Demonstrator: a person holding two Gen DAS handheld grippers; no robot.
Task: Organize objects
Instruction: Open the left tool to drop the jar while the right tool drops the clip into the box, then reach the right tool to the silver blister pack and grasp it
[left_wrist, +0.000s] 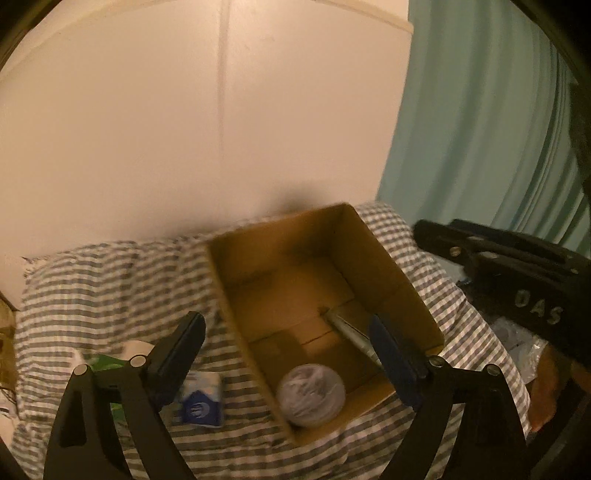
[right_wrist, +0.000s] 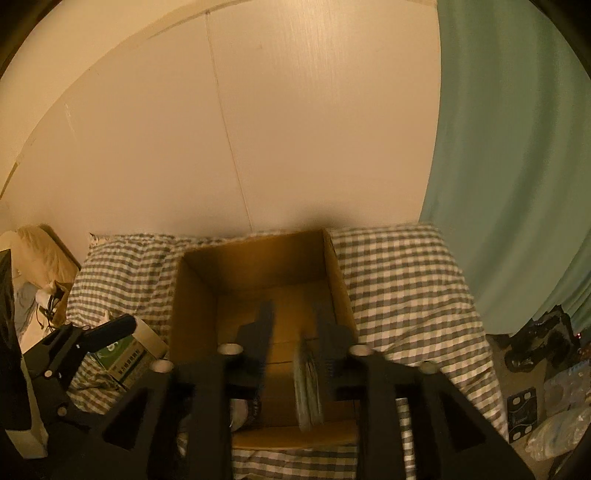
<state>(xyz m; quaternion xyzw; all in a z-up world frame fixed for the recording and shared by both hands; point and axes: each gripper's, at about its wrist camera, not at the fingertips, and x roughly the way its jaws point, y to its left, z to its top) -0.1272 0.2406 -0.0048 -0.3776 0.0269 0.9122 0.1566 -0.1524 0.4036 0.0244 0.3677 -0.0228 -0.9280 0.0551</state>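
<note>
Cardboard box (left_wrist: 325, 291) anchors the left wrist view: it sits open-topped on a grey-and-white checked cloth (left_wrist: 110, 280), against the pale wall. Inside it, near the front wall, lies a round grey-white ball-like bundle (left_wrist: 311, 395), and beside that a slim metallic stick-shaped thing (left_wrist: 349, 326), too blurred to name. Left of the box, on the cloth, sit a small blue-and-white packet (left_wrist: 203, 400) and a green-printed carton (left_wrist: 107, 363). The left gripper (left_wrist: 286, 339) hangs above the box's front-left corner with jaws spread wide and nothing between them. The right gripper (left_wrist: 517, 266) shows as a dark body to the right of the box.

From the right wrist view, the right gripper (right_wrist: 293, 332) points down into the box (right_wrist: 195, 306), jaws apart; a flat, grey-green disc-like object (right_wrist: 308, 387) stands blurred on edge just inside the right finger, and whether it is gripped or dropping I cannot tell.

My reading: items are being gathered into the box, and this one is at the release point. Next would be the packet or carton left of the box, needing a wide approach from above.
</note>
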